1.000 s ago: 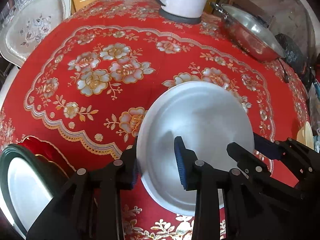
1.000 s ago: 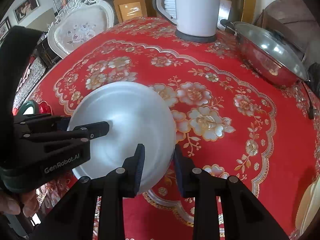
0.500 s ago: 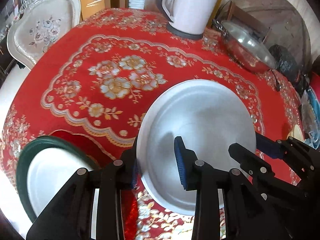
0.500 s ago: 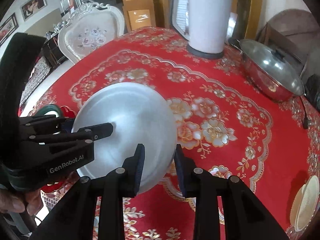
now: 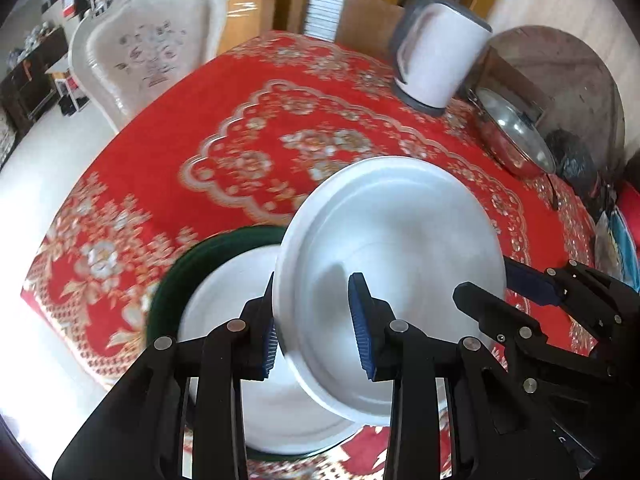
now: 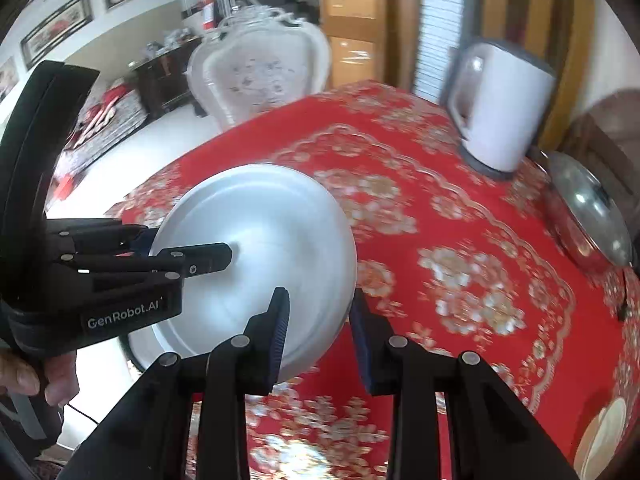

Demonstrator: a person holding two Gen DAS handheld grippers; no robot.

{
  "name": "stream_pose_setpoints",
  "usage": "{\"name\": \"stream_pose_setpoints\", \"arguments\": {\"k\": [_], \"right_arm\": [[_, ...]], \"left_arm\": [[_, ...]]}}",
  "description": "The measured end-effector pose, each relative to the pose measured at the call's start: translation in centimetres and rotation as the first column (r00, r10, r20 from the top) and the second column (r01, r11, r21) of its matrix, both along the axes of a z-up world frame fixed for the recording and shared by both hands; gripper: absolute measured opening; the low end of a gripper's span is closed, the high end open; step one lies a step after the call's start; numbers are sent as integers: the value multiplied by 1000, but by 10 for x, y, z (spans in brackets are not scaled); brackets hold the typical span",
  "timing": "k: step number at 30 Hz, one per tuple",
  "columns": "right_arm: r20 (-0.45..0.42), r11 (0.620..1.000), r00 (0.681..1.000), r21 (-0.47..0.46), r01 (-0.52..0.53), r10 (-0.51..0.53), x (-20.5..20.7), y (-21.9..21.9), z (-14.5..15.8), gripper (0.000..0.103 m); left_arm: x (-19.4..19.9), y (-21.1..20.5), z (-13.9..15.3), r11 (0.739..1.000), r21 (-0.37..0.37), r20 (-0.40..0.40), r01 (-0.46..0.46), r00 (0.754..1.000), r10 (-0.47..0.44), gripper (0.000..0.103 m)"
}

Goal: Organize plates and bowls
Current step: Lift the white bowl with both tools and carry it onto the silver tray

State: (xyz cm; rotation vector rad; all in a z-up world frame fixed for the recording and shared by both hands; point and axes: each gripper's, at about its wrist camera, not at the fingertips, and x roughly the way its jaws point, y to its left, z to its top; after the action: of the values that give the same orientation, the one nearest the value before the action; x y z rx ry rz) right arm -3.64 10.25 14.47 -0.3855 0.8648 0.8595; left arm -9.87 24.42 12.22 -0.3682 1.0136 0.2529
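Note:
A pale round plate [image 5: 392, 240] hangs tilted above the red flowered tablecloth [image 5: 240, 128], held from both sides. My left gripper [image 5: 314, 312] is shut on its near left rim, blue pads on either face. At the opposite rim my right gripper [image 5: 505, 285] is shut too, and in its own view the right gripper [image 6: 318, 316] pinches the plate [image 6: 264, 240] with the left gripper [image 6: 184, 245] across from it. Under the held plate lies a dark green plate [image 5: 172, 280] with a white plate [image 5: 224, 320] on it, near the table's edge.
A white kettle [image 5: 436, 64] and a lidded steel pot [image 5: 512, 136] stand at the far right. A white carved chair [image 5: 148, 52] is beyond the table's far left edge. A cream dish [image 6: 600, 436] sits near the right edge. A hand [image 6: 24, 376] grips the left tool.
Both grippers have lifted the pale plate and carried it left, from over the table's middle to above the green plate. Their grip looks the same.

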Motion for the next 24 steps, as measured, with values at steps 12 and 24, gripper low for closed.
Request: {"name": "stream_pose_setpoints", "arguments": {"k": [12, 24], "right_arm": [[-19, 992, 994, -60, -113, 112, -38, 41, -21, 32], [-22, 980, 991, -145, -134, 133, -48, 55, -44, 32]], "left_arm": [[-45, 26, -24, 999, -14, -51, -34, 998, 33, 31], [-46, 24, -47, 998, 60, -82, -36, 996, 41, 31]]}}
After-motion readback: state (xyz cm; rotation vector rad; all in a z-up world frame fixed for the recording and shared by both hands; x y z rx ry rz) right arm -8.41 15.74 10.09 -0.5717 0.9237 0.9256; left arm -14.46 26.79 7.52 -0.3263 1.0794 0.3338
